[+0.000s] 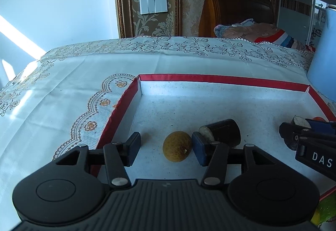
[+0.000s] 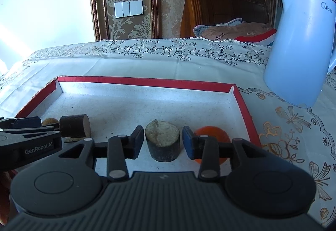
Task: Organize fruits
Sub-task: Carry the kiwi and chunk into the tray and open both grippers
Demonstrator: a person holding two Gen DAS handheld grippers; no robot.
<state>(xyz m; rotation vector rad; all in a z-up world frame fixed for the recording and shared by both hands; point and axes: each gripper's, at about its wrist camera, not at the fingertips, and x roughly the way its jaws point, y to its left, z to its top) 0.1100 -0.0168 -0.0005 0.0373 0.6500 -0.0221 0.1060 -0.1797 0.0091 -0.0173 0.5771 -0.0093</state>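
A red-rimmed shallow box (image 1: 220, 79) (image 2: 147, 81) lies on the table. In the left wrist view my left gripper (image 1: 166, 147) is open around a small round brown fruit (image 1: 177, 146) on the box floor. A dark cut piece (image 1: 222, 133) lies on its side just right of it. In the right wrist view my right gripper (image 2: 162, 141) is open around a second dark cut piece (image 2: 162, 140) standing upright. An orange fruit (image 2: 212, 133) sits behind its right finger. The right gripper also shows in the left wrist view (image 1: 298, 134), and the left gripper shows in the right wrist view (image 2: 29, 123).
A pale blue electric kettle (image 2: 300, 46) (image 1: 323, 62) stands on the floral tablecloth (image 1: 84, 75) to the right of the box. A wooden headboard (image 2: 222, 6) and bedding are behind the table. Something green (image 1: 325, 212) shows at the lower right.
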